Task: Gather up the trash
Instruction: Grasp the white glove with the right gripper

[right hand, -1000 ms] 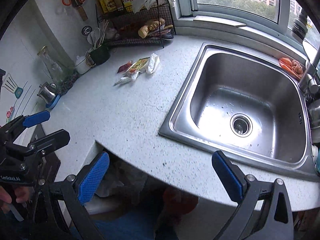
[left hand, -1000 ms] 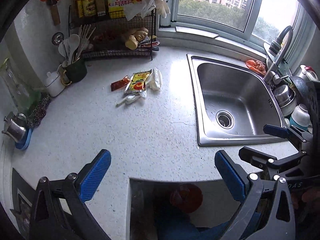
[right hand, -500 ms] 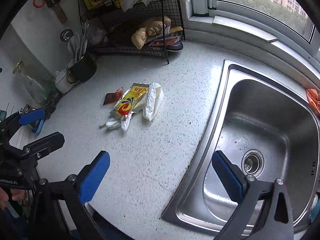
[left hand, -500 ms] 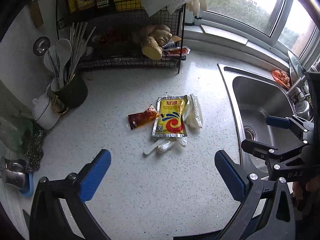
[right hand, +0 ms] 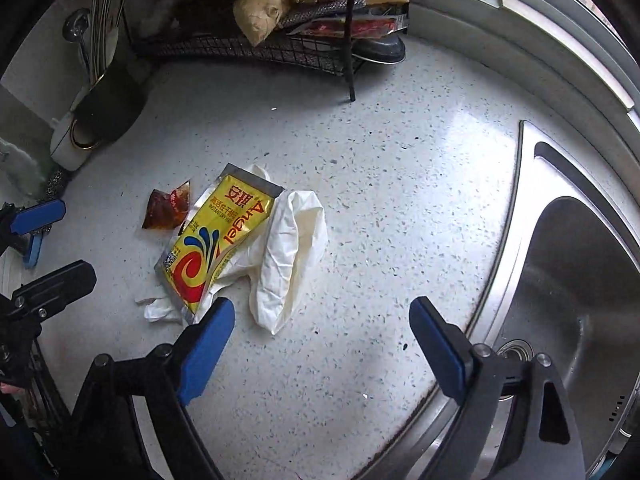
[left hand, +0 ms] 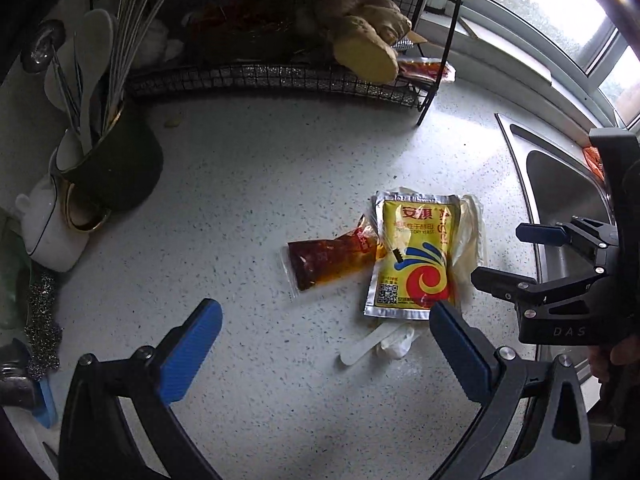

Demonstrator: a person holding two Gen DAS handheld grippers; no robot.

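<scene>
A small heap of trash lies on the speckled white counter: a yellow yeast packet (left hand: 414, 258) (right hand: 218, 236), a red-brown sauce sachet (left hand: 330, 260) (right hand: 166, 208) to its left, a crumpled white glove (right hand: 292, 252) (left hand: 470, 236) to its right, and a clear plastic spoon with a scrap of wrapper (left hand: 378, 344) (right hand: 160, 310) in front. My left gripper (left hand: 320, 344) is open, just short of the sachet and packet. My right gripper (right hand: 320, 344) is open, just short of the glove. Both are empty.
A black wire rack (left hand: 280, 76) (right hand: 304, 40) with ginger stands behind the trash. A dark utensil cup (left hand: 112, 160) and a white jar (left hand: 52, 232) stand at the left. The steel sink (right hand: 580, 280) (left hand: 560, 188) lies to the right.
Both grippers have moved forward over the counter toward the trash heap, which now looks much larger and closer. Both stay open and empty.
</scene>
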